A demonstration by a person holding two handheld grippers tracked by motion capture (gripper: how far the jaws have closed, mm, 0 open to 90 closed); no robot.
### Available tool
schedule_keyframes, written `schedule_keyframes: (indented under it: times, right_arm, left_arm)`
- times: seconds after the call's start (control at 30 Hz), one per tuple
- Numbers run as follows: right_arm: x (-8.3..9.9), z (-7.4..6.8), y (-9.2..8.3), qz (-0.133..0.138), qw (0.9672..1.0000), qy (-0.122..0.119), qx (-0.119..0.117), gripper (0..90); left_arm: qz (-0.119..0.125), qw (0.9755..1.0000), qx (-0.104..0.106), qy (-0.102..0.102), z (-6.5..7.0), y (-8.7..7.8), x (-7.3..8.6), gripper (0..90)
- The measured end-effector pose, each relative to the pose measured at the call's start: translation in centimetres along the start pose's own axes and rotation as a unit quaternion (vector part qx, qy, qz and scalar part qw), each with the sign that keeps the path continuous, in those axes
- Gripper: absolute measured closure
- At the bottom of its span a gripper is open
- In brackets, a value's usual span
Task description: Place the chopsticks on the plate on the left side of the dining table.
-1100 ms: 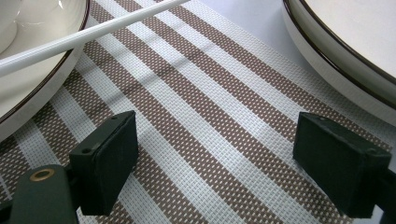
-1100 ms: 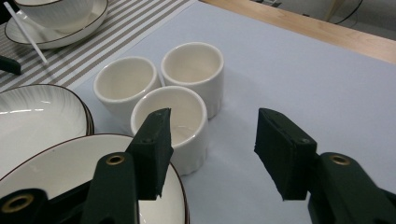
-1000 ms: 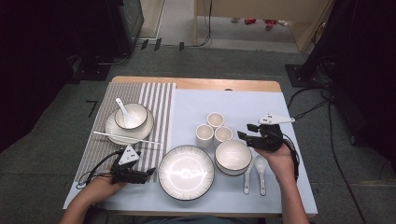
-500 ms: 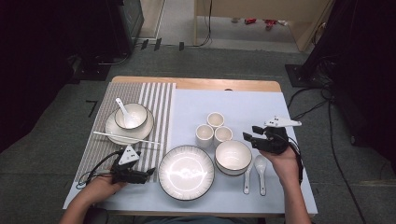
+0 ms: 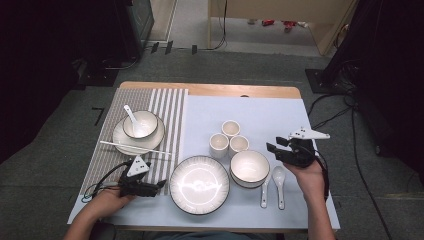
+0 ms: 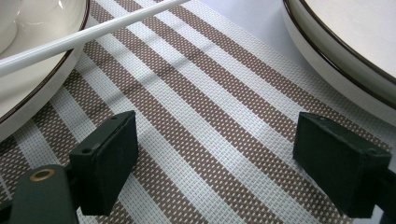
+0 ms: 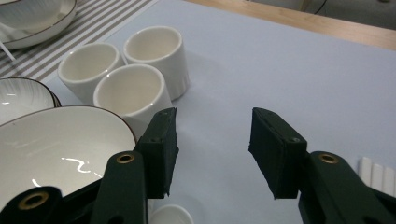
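My right gripper (image 5: 275, 148) hovers over the pale blue mat (image 5: 260, 112), right of the white bowl (image 5: 249, 166), pointing left. Its jaws have just been closing and stand half open with nothing between them. In the right gripper view the gripper (image 7: 212, 149) faces three white cups (image 7: 130, 91) and the bowl (image 7: 56, 149). My left gripper (image 5: 162, 186) rests low at the front left, jaws open beside the large plate (image 5: 199, 184). In the left gripper view this gripper (image 6: 215, 158) spans bare striped mat (image 6: 210, 107), empty.
Two white spoons (image 5: 279, 180) lie right of the bowl. A small bowl with a spoon (image 5: 140, 124) sits on a plate on the striped mat, with a white chopstick (image 5: 135, 147) across its near rim. The table's wooden far edge (image 5: 215, 90) is bare.
My right gripper has drifted to the right, away from the cups and bowl, and its jaws have narrowed a little. The left gripper has stayed put.
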State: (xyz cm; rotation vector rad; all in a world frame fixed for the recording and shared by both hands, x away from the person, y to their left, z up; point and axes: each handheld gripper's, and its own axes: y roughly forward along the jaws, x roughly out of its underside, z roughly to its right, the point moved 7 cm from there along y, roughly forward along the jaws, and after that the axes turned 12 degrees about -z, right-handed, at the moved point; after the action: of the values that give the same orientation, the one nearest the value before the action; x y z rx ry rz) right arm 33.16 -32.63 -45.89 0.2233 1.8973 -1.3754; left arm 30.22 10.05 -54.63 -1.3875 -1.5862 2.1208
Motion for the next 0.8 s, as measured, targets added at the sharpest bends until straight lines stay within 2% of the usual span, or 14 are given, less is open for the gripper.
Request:
schedule_keyframes:
  times: [0.4, 0.7, 0.8]
  right_arm:
    - [1.4, 0.8, 0.0, -0.003, 0.9998, 0.015, 0.01, 52.1]
    - [2.0, 1.0, -0.1, -0.001, 0.9998, 0.014, 0.016, 52.2]
    - [2.2, 1.2, -0.1, 0.0, 0.9996, 0.021, 0.019, 52.8]
  left_arm:
    - [-0.001, 1.0, 0.0, 0.0, 0.0, 0.0, 0.0, 14.6]
    - [0.0, 1.0, 0.0, 0.0, 0.0, 0.0, 0.0, 14.6]
    - [0.0, 1.0, 0.0, 0.0, 0.0, 0.0, 0.0, 14.6]
